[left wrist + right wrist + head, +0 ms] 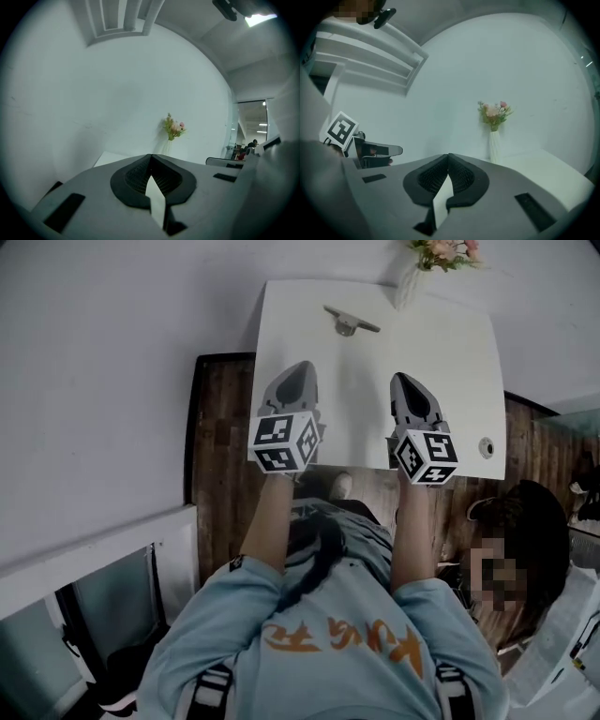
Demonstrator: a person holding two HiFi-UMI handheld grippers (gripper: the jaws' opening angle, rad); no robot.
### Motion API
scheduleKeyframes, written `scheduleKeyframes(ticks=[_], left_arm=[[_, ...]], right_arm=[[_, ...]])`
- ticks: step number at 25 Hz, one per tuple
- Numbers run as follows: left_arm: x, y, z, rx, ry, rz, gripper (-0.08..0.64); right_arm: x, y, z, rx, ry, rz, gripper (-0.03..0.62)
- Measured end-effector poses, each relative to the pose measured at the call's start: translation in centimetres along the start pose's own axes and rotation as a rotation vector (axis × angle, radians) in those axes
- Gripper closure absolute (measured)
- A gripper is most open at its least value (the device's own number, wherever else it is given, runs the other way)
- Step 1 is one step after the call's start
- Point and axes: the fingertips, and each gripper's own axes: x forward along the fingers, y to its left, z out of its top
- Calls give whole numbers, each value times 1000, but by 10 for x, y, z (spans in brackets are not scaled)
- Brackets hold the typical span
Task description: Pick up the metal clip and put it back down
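L gripper (pixel 300 369) & R gripper (pixel 401 381), fingers clenched, empty, are pointing toward clip (pixel 349 322) lying crosswise ahead on desk (pixel 455 343); L slightly nearer.

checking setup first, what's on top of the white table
On the white table: the metal clip near the far edge, a vase of flowers at the back. The left tongs and right tongs hide patches nearer.

Metal clip (pixel 349 322): dull silver sheen. Table (pixel 441 371): smooth matt white. Floor (pixel 220 456): dark, grained wood planks.
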Motion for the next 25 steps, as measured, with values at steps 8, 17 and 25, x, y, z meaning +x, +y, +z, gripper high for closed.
scheduleKeyframes(ticks=[8, 17, 25], left_arm=[[35, 33, -33, 8, 100, 56, 535], [77, 47, -64, 55, 209, 43, 535], [99, 66, -78, 49, 257, 51, 535]], right_arm=[[47, -8, -37, -2, 106, 28, 578], [93, -17, -62, -47, 205, 47, 578], [141, -19, -78, -163, 289, 82, 578]])
